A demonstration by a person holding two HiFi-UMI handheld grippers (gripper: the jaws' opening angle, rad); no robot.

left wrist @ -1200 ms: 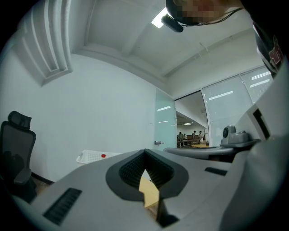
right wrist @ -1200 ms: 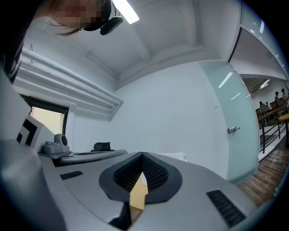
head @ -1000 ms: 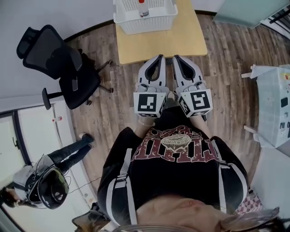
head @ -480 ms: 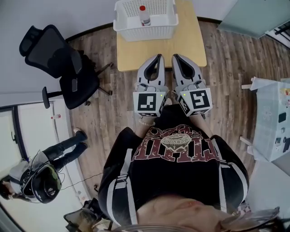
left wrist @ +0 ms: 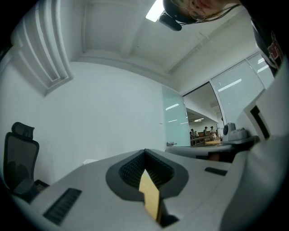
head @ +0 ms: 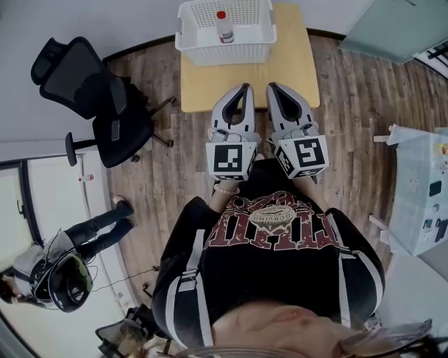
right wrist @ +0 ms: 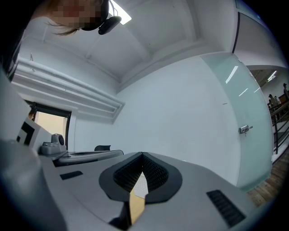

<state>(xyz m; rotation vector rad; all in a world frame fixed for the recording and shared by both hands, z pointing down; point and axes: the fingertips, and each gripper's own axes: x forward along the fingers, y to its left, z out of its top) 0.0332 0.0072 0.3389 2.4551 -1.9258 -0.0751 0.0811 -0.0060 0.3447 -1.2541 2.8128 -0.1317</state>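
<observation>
Pale wood planks cover the floor [head: 350, 105]. A small light-wood counter [head: 294, 66] stands against a plain white wall [head: 84, 17], with a black office chair [head: 91, 91] on castors just to its left. A frosted glass door [head: 392, 28] with a metal handle is set in the wall to the right, and clear glass panels [left wrist: 235, 90] beyond it open onto a lit hall. A white table [head: 420, 189] stands well apart at the right. A rectangular ceiling light [left wrist: 154, 11] glows overhead.
</observation>
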